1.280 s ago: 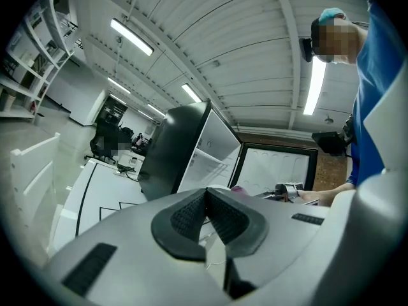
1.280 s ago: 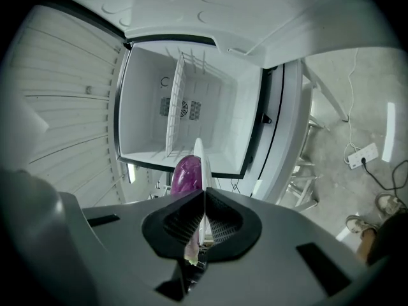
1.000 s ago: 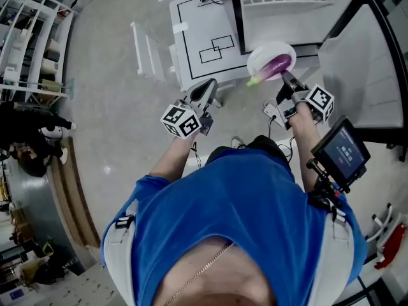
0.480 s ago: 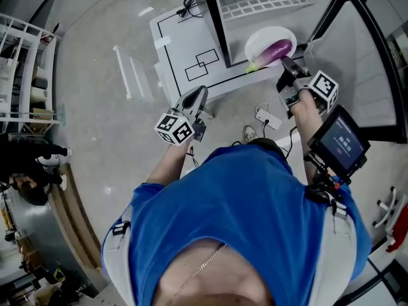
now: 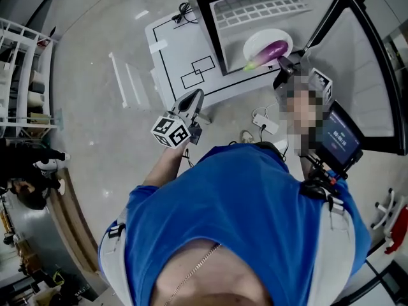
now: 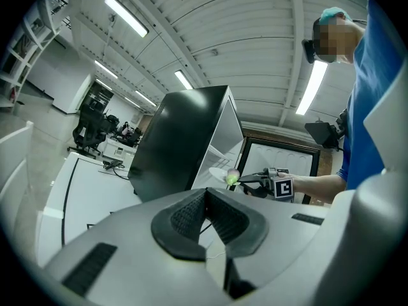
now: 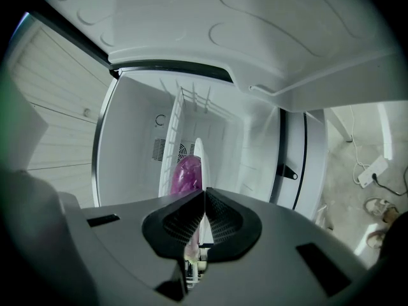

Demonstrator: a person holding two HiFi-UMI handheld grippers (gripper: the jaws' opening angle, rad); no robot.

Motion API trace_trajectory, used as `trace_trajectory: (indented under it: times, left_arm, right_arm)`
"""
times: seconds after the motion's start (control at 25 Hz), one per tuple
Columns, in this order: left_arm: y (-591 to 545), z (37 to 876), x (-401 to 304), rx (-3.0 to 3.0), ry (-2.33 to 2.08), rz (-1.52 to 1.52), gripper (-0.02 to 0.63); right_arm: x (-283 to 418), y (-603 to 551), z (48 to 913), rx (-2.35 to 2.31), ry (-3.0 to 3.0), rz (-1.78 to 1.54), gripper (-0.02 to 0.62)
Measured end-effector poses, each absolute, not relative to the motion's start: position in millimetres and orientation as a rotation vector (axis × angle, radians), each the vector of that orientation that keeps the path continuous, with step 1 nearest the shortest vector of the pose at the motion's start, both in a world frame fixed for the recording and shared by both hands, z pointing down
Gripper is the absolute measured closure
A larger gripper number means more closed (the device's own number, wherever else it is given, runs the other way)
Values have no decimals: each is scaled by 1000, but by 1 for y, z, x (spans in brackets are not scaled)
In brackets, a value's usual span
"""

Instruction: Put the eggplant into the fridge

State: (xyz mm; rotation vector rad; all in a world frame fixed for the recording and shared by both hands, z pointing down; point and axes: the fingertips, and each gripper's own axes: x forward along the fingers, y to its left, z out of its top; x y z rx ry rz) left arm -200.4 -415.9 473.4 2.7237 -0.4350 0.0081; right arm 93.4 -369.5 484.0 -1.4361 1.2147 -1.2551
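Our left gripper [image 5: 190,102] hangs over the floor [image 5: 95,62] with its jaws pressed together on nothing, and it plays no part in this step. To its right the eggplant [image 5: 271,51] lies on a white plate [image 5: 255,42]. Our right gripper [image 5: 285,62] pinches that plate's rim and holds it at the mouth of the open fridge [image 5: 268,8]. With the fridge open and the load in hand, we judge the task mostly done. What is left is to ease the plate onto the wire shelf [image 7: 191,101], let go and draw the gripper out. Whether the plate touches a shelf yet, we cannot tell.
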Motion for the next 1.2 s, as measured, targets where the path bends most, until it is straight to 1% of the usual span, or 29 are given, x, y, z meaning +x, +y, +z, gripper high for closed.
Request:
trace_trajectory:
  times: [0.52,1.2]
  left_arm:
    - [-449,488,-209,2689,-557,65,598]
    - [-481,499,-198,2661,-643,98,597]
  right_arm:
    - [110,-438,546,-1423,1169,-1354,584]
    - [138,-515,624,-1440,1116,-1480,584]
